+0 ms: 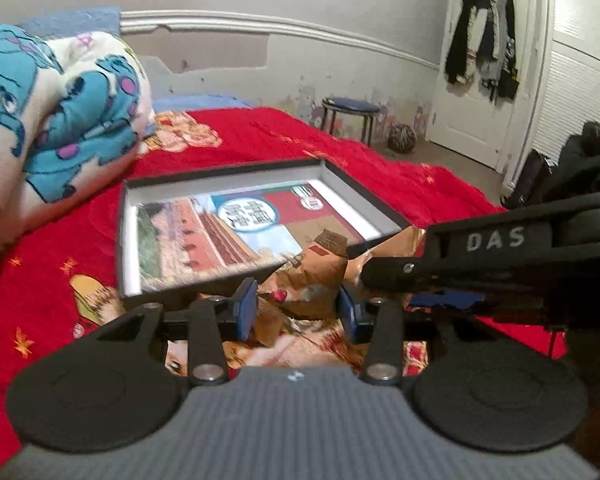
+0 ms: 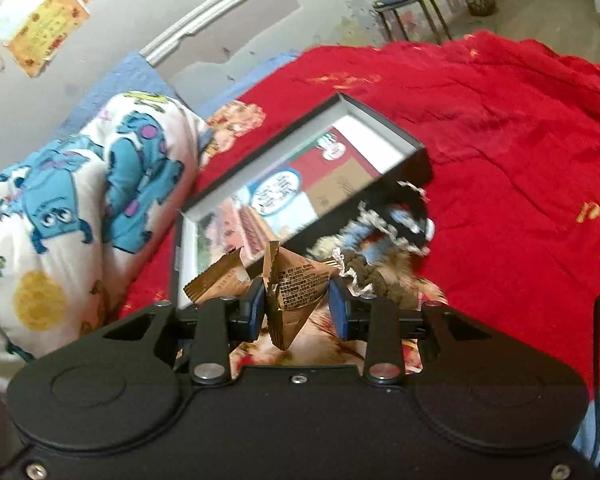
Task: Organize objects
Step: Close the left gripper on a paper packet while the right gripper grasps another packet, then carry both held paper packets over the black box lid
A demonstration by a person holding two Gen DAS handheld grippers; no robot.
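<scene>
Brown wrapper between right tool pads.

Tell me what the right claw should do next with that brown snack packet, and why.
Probably carry the brown packet forward over the open box and release it there. The right claw has it between its pads, the box lies just ahead on the red blanket, and more wrappers wait outside its near edge.

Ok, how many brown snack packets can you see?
2. One packet sits between the jaws of the right gripper; the other packet lies just left, by the box. Others may be hidden.
</scene>
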